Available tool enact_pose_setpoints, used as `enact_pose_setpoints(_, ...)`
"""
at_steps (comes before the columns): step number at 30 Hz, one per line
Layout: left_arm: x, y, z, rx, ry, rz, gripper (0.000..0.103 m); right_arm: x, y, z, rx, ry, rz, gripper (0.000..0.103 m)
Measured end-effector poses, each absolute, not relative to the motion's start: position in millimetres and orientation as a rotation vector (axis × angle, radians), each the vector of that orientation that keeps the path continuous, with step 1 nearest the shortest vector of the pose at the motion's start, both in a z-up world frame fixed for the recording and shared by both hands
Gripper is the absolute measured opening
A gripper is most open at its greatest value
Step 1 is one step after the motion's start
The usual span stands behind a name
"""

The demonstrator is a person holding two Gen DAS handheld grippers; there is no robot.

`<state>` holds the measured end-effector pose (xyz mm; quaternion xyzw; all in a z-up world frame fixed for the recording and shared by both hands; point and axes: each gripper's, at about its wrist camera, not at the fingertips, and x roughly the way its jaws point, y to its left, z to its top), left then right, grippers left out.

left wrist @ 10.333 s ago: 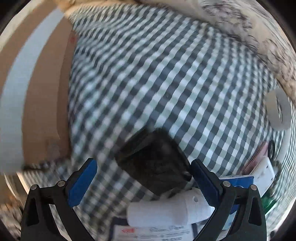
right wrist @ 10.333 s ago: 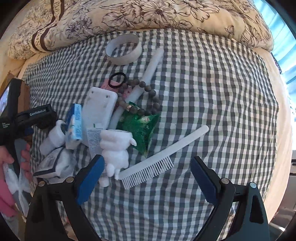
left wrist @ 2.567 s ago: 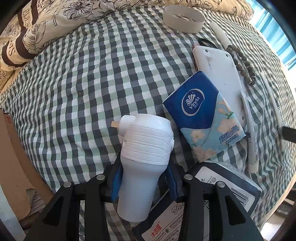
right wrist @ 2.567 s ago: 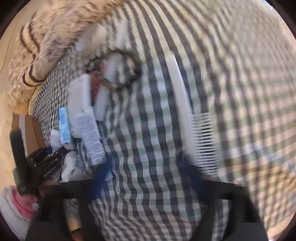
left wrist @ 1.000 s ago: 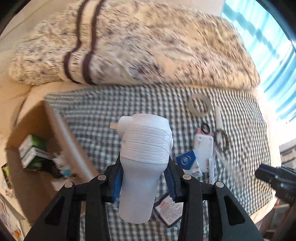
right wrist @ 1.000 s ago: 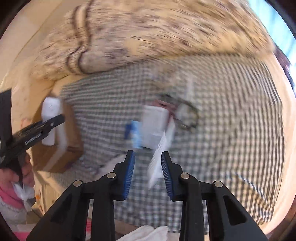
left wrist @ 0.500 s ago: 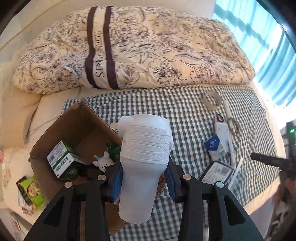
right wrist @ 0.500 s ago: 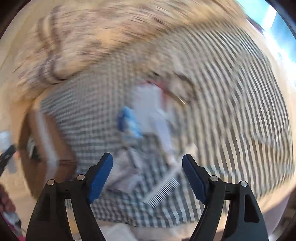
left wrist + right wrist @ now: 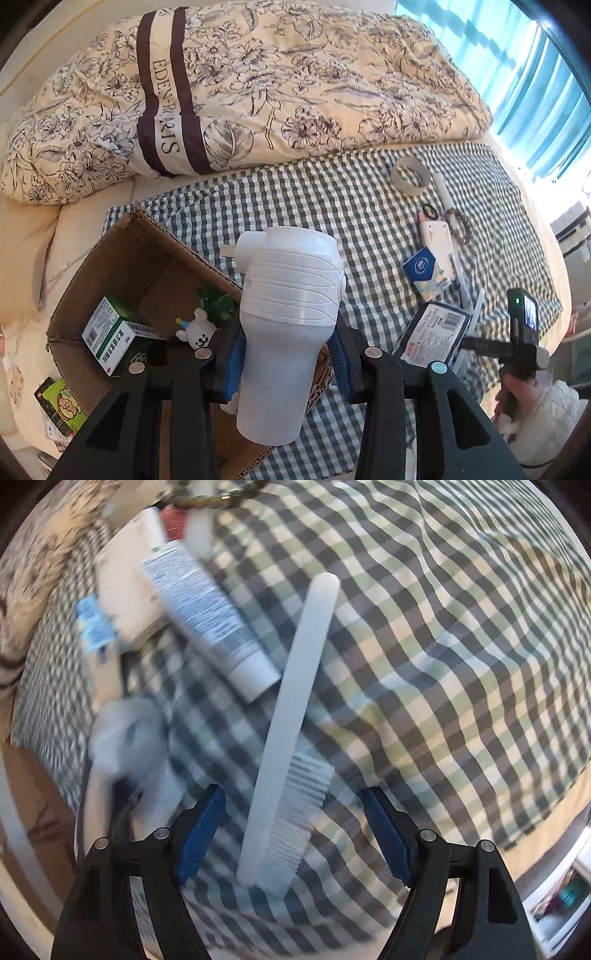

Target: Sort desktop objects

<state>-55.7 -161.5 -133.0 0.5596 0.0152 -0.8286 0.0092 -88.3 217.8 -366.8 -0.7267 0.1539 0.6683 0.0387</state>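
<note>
My left gripper point(image 9: 286, 354) is shut on a white ribbed plastic bottle-shaped device point(image 9: 291, 295), held high over the near rim of an open cardboard box point(image 9: 122, 254). The box holds a green-and-white carton point(image 9: 110, 334), a small white bear figure point(image 9: 197, 330) and a green packet point(image 9: 218, 301). My right gripper point(image 9: 293, 812) is open, low over the checked cloth point(image 9: 443, 646). A white comb point(image 9: 295, 716) lies between its fingers, toothed end nearest the camera. A white tube point(image 9: 210, 616) lies just left of the comb.
Further items lie on the cloth: a tape ring point(image 9: 410, 179), a bead bracelet point(image 9: 458, 229), a white slab point(image 9: 437, 240), a blue tissue pack point(image 9: 424, 267) and a wipes pack point(image 9: 432, 332). A floral quilt point(image 9: 258, 85) lies behind. A hand point(image 9: 517, 387) holds the other gripper at right.
The right gripper has dropped close to the cloth and now straddles the comb. The left gripper still holds the white device above the box, barely moved.
</note>
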Motion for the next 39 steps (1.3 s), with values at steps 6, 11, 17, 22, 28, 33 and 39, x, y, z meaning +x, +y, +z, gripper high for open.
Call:
enact_pose_setpoints(6,-56.2,-159.2,-140.5,1.788,0.055,-2.568,0.041,-86.1,216.6,-363.8,-2.225,0.394,2.085,0.052)
enact_pose_setpoints(11,-60.0,-158.6,-134.6,1.764,0.061,-2.598,0.041,-73.8,239.8,-336.3,-2.171,0.51,2.203,0.005)
enact_pose_setpoints(17,-64.2,-164.4,-131.5,1.745,0.081,-2.608,0.041,-63.2,234.3,-300.7,-2.147,0.489,2.309,0.004)
enact_pose_setpoints(22,-61.5,-177.7,-130.2,1.723,0.122,-2.596,0.041,-60.6,207.6,-255.2,-2.145,0.476,2.458,0.004)
enact_pose_setpoints(28,-49.3,-210.5,-120.5,1.659,0.199,-2.573,0.041,-66.6,120.2,-180.2,-2.177,0.429,2.73,0.004)
enact_pose_setpoints(33,-34.4,-245.8,-118.2,1.607,0.225,-2.525,0.041,-70.0,34.3,-143.6,-2.294,0.387,2.911,0.004)
enact_pose_setpoints(39,-12.4,-284.2,-138.5,1.604,0.255,-2.424,0.041,-63.8,-64.7,-159.3,-2.477,0.24,2.973,0.005)
